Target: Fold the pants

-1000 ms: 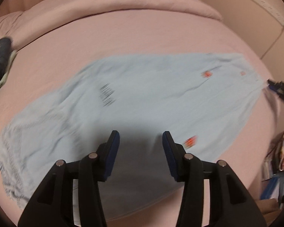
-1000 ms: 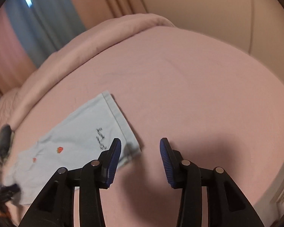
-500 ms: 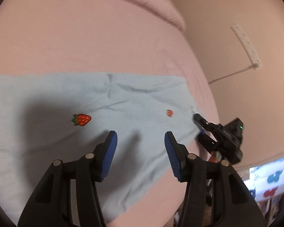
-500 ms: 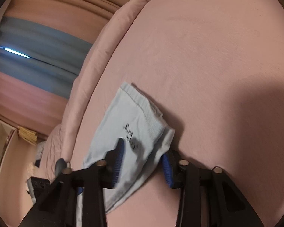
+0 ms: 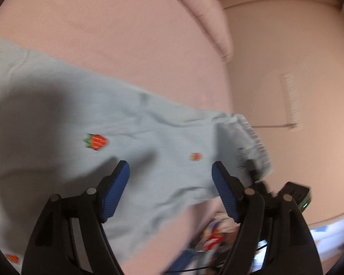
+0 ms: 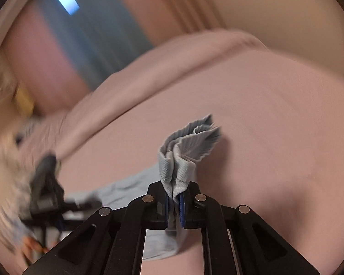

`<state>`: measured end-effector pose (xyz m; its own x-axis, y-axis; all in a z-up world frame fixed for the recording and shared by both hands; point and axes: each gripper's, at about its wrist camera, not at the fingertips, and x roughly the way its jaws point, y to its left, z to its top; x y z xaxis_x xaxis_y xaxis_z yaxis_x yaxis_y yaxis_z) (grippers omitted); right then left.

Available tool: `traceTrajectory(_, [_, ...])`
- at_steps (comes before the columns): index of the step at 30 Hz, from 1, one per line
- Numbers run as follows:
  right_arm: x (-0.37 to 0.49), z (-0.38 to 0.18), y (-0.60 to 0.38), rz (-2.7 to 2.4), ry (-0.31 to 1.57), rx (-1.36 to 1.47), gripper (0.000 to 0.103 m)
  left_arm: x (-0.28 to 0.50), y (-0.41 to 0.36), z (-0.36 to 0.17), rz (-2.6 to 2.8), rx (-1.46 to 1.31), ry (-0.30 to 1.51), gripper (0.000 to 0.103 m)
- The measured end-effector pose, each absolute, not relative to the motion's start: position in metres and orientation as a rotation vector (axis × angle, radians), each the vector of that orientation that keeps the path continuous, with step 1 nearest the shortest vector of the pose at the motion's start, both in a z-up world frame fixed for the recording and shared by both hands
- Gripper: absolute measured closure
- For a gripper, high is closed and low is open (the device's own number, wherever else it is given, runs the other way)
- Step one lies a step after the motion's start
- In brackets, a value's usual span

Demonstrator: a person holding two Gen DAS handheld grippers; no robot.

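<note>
Light blue pants (image 5: 126, 137) with small strawberry prints lie spread on a pink bed (image 5: 117, 41). In the left wrist view my left gripper (image 5: 170, 176) is open just above the cloth near the end that has a printed label, at the bed's right edge. In the right wrist view my right gripper (image 6: 173, 202) is shut on the ribbed cuff of the pants (image 6: 185, 146), which bunches up between the blue pads and is lifted off the bed (image 6: 263, 119).
A wall with a white power strip (image 5: 290, 100) stands to the right of the bed. A black device with a green light (image 5: 298, 194) and colourful clutter lie below the bed's edge. A pink duvet roll (image 6: 172, 64) lies along the far side. Curtains hang behind.
My right gripper has closed on the cuff and lifted it. My left gripper has moved toward the labelled end of the pants and stays open.
</note>
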<state>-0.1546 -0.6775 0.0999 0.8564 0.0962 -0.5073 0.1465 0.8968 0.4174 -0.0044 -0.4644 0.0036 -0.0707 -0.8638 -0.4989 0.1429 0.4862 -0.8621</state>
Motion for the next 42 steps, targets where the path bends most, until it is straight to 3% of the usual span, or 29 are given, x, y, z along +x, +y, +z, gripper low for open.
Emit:
traceTrajectory(2, [-0.147,0.106,-0.645,0.023,0.549,0.369,0.093,-0.009,-0.455,0.015,-0.995,-0.737,1.363,0.024])
traceTrajectory(4, [-0.14,0.106,-0.614,0.061,0.55,0.291,0.093,-0.01,-0.455,0.021,-1.03,-0.778,1.344,0.013])
traceTrajectory(12, [-0.121,0.081,-0.502,0.223,0.604,0.038,0.093,-0.008,-0.45,0.002,-1.044,-0.91,1.406,0.014])
traceTrajectory(14, [-0.118,0.073,-0.482,0.213,0.623,-0.044,0.093,-0.004,-0.425,0.0,-0.961,-0.884,1.405,0.03])
traceTrajectory(16, [-0.12,0.069,-0.471,0.215,0.628,-0.082,0.093,-0.001,-0.409,-0.003,-0.919,-0.863,1.402,0.072])
traceTrajectory(19, [-0.119,0.072,-0.458,0.225,0.619,-0.104,0.093,0.001,-0.386,0.002,-0.883,-0.828,1.356,0.093])
traceTrajectory(26, [-0.123,0.08,-0.417,0.31,0.563,-0.144,0.093,0.005,-0.337,0.031,-0.837,-0.711,1.183,0.094])
traceTrajectory(32, [-0.106,0.051,-0.383,0.398,0.653,-0.172,0.092,0.012,-0.299,0.005,-0.691,-0.659,1.181,0.093])
traceTrajectory(33, [-0.102,0.046,-0.382,0.418,0.677,-0.152,0.09,0.015,-0.3,0.001,-0.668,-0.645,1.187,0.093])
traceTrajectory(35, [-0.095,0.036,-0.386,0.473,0.742,-0.093,0.066,0.013,-0.295,-0.007,-0.613,-0.63,1.2,0.092])
traceTrajectory(37, [-0.095,0.036,-0.392,0.51,0.772,-0.062,0.053,0.013,-0.287,-0.008,-0.589,-0.635,1.195,0.083])
traceTrajectory(42, [-0.112,0.064,-0.437,0.585,0.731,0.031,0.052,0.007,-0.273,0.018,-0.603,-0.577,1.134,0.073])
